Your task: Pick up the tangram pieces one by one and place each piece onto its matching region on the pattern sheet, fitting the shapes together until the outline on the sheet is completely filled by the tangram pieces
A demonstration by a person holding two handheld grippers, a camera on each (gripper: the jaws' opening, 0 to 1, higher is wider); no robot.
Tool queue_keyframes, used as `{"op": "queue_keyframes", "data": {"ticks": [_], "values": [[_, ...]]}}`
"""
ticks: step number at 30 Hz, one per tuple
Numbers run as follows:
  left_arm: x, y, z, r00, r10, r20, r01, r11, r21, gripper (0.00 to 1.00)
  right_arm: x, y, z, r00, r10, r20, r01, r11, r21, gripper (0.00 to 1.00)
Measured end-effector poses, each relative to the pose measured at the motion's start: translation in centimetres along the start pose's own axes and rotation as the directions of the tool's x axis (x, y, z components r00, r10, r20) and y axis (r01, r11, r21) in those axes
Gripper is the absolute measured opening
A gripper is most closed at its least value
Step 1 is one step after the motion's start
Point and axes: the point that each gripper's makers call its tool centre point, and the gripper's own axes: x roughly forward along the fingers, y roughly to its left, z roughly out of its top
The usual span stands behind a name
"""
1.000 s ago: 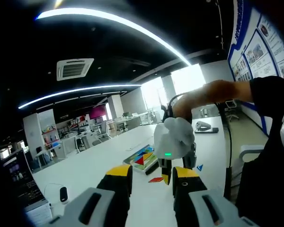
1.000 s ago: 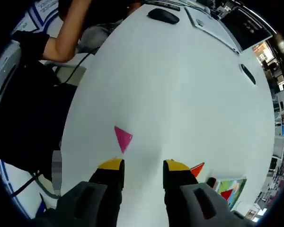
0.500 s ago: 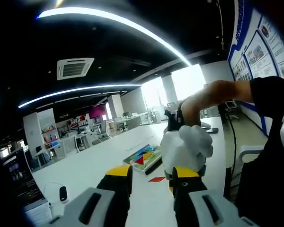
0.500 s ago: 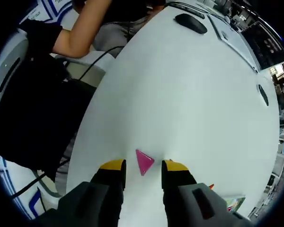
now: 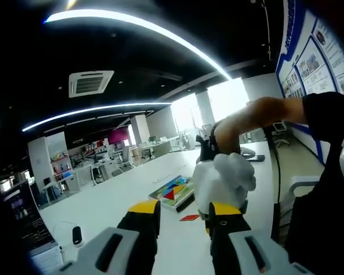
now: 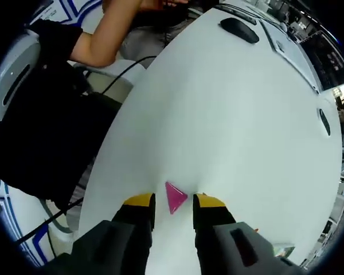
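On the smooth white table (image 6: 235, 114), flat pink triangle (image 6: 175, 196) between right gripper (image 6: 173, 200) jaws

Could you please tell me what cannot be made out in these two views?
- Left gripper view: the right hand-held gripper partly hides the colourful pattern sheet; its filled regions are too small to tell.
- Right gripper view: contact between the hand-held gripper and the pink triangular tangram piece is unclear.

Bare white table (image 6: 235, 114) ahead of right gripper (image 6: 173, 201). Pink triangle (image 6: 174, 196) sits btwn its jaws. Black mouse (image 6: 239, 30) lies far off.
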Motion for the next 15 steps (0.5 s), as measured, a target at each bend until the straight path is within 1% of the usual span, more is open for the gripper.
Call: {"op": "queue_keyframes", "data": {"ticks": [2, 6, 15], "values": [[-0.02, 0.0, 0.05, 1.0, 0.0, 0.002, 0.0, 1.0, 0.0, 0.35, -0.01, -0.04, 0.0, 1.0, -0.001, -0.001, 0.001, 1.0, 0.002, 0.27], [-0.05, 0.05, 0.13, 1.0, 0.001, 0.004, -0.001, 1.0, 0.001, 0.35, -0.01, -0.08, 0.03, 1.0, -0.003, -0.004, 0.003, 1.0, 0.004, 0.16], [0.04, 0.07, 0.19, 1.0, 0.001, 0.003, -0.001, 1.0, 0.002, 0.35, -0.15, -0.19, -0.01, 1.0, 0.001, -0.001, -0.001, 1.0, -0.02, 0.15]]}}
